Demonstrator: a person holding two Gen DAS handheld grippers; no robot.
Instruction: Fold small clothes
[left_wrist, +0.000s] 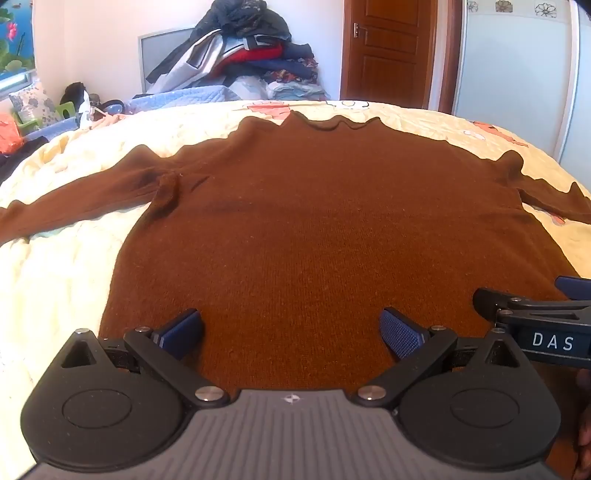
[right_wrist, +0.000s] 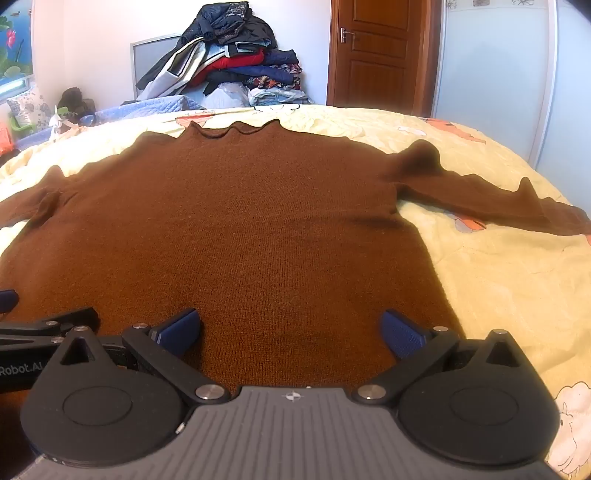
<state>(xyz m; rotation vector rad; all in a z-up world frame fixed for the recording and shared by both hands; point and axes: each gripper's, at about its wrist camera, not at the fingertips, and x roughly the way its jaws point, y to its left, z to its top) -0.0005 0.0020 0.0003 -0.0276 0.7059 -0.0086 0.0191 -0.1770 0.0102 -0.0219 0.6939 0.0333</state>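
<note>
A brown knitted sweater (left_wrist: 314, 221) lies spread flat on the bed, collar at the far end and both sleeves stretched out to the sides; the right wrist view shows the same sweater (right_wrist: 236, 229). My left gripper (left_wrist: 291, 332) hovers over the hem's left half, jaws wide open with nothing between the blue pads. My right gripper (right_wrist: 291, 332) stands over the hem's right half, equally open and empty. Each gripper's black frame shows at the edge of the other's view, so they are side by side.
The bed carries a pale yellow patterned cover (right_wrist: 498, 277). Behind it a heap of clothes (left_wrist: 251, 51) is stacked against the wall, with a wooden door (left_wrist: 388, 48) to its right. A pillow and small items (left_wrist: 33, 107) lie at the far left.
</note>
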